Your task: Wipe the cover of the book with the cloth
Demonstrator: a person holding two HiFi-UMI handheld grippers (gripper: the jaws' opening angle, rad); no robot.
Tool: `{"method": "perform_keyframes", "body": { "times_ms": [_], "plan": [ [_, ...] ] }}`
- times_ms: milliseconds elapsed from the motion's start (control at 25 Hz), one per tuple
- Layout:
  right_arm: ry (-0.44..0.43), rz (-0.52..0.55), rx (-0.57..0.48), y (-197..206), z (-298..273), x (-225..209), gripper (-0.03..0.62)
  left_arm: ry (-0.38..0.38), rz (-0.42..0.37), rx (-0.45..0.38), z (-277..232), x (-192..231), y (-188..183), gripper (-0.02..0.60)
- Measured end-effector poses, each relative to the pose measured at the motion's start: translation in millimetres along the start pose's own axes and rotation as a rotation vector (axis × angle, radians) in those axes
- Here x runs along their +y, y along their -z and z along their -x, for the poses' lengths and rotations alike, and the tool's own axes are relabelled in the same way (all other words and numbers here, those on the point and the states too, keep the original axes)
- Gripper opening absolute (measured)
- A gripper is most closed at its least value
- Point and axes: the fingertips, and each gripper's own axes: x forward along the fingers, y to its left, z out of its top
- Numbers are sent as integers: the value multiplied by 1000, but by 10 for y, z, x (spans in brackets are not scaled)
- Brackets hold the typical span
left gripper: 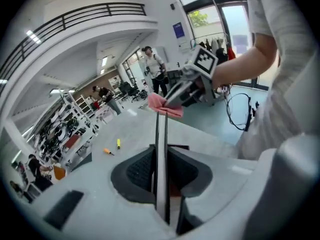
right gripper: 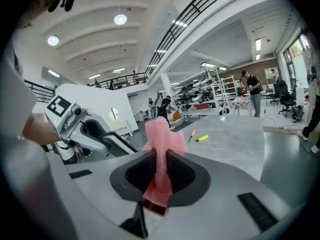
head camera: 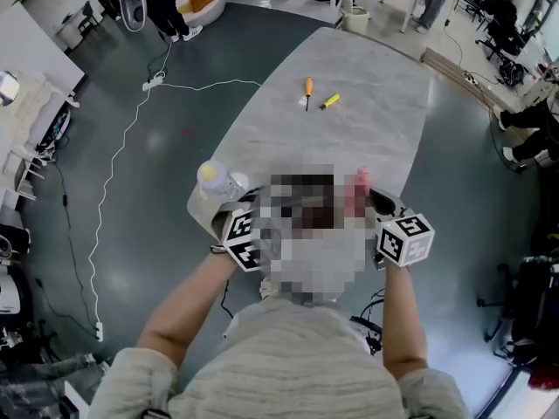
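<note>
1. Pinching the book (left gripper: 161,149) edge-on in the left gripper (left gripper: 161,184), jaws pressed against both covers, above the near end of the table (head camera: 349,103); probably keeps it clear of the table so that one cover faces the other hand.
2. Clamping the pink cloth (right gripper: 161,134) in the right gripper (right gripper: 157,181), jaws closed on its bunched lower part, also above the table's near end; leaves a loose tuft poking forward, apparently as the wiping pad.
3. Showing that tuft right at the book's far edge in the left gripper view; cannot tell whether touching.
4. Leaving a clear bottle (head camera: 214,180) at the table's near left corner and two screwdrivers (head camera: 319,97) toward its far end, well apart from the work.
5. Judging the wipe barely begun: calls for laying the tuft flat on the cover and gripping firmly against swivel.
</note>
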Motion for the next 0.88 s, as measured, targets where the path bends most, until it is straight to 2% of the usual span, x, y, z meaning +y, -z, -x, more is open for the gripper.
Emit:
{"method": "perform_keyframes", "body": {
  "times_ms": [160,320,480,560,680,760,880],
  "plan": [
    [-223,68,58,-238,-14,154,54,64,-81,-21,35,-211,30,78],
    [-445,186,204,-257,-73,457,54,59,-135,-62,143,-300,67,78],
    [-595,284,274,-219,-143,694,54,51,-244,-84,230,-494,78,78],
    [-648,293,283,-203,-194,719,54,58,-292,-85,238,-599,72,78],
    [-748,280,283,-204,-257,827,54,64,-309,-86,241,-692,69,78],
    [-870,256,295,-207,-275,1054,54,58,-301,-90,259,-686,94,78],
    [-1047,247,366,-70,-245,1425,54,51,-293,-96,279,-675,126,78]
  ]
}}
